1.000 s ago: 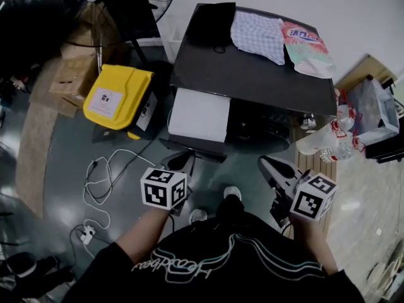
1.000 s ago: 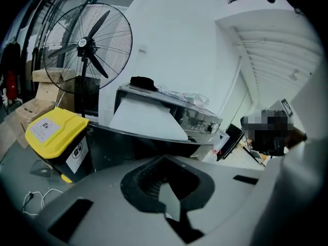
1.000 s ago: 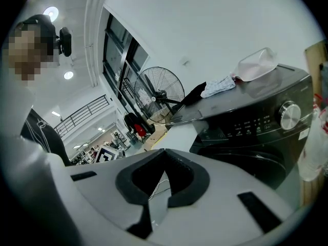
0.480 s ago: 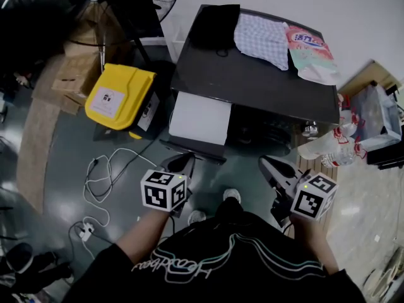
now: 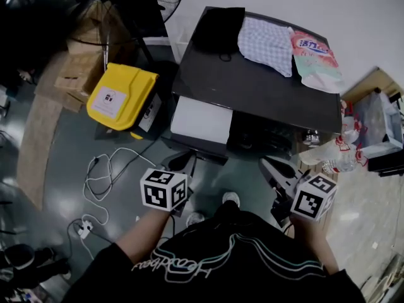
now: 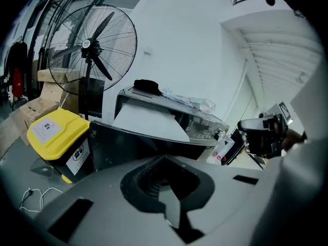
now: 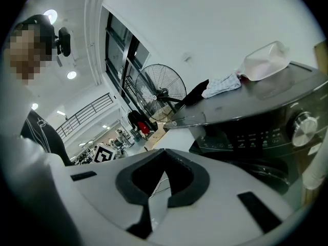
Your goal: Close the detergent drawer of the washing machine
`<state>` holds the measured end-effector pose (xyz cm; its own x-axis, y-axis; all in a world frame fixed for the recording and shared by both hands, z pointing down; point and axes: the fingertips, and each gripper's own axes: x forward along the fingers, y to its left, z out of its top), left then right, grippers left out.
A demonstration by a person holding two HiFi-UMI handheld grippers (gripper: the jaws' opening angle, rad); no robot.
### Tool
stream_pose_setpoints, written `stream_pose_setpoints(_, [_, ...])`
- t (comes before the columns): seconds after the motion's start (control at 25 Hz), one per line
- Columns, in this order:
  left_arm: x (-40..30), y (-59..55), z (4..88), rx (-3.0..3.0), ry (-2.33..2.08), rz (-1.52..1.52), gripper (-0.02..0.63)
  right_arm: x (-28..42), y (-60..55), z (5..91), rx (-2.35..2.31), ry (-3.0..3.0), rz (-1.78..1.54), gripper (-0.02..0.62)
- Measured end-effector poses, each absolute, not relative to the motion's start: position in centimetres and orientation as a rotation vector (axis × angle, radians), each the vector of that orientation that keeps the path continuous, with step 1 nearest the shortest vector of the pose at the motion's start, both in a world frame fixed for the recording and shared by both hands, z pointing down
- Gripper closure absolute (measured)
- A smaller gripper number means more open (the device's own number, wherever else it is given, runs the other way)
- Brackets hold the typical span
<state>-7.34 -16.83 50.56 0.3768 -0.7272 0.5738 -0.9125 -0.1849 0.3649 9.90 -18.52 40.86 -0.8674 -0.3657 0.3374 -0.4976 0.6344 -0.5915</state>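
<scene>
The detergent drawer (image 5: 201, 120) is seen pulled out at the front left corner of the washing machine (image 5: 252, 84); its contents cannot be made out. The left gripper (image 5: 178, 163) and right gripper (image 5: 273, 169) are held short of it, jaws pressed together on nothing (a push probably needs no grasp).

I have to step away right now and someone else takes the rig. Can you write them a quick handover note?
Left tongs: shut, empty, held low near the body, short of the machine.
Right tongs: shut, empty, likewise.
Detergent drawer: stands pulled out at the left front of the washing machine, nearer the left tongs.
Done: nothing yet; neither tongs touch the drawer.
Left: push the drawer in until flush, probably with the left tongs.
</scene>
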Motion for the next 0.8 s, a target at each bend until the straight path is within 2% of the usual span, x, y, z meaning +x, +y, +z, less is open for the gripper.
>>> stream_pose_setpoints(0.8, [-7.7, -22.4, 50.3, 1.889, -1.511, 0.323, 0.584, 10.9, -24.6, 40.6, 0.626, -2.68, 1.024, 0.568])
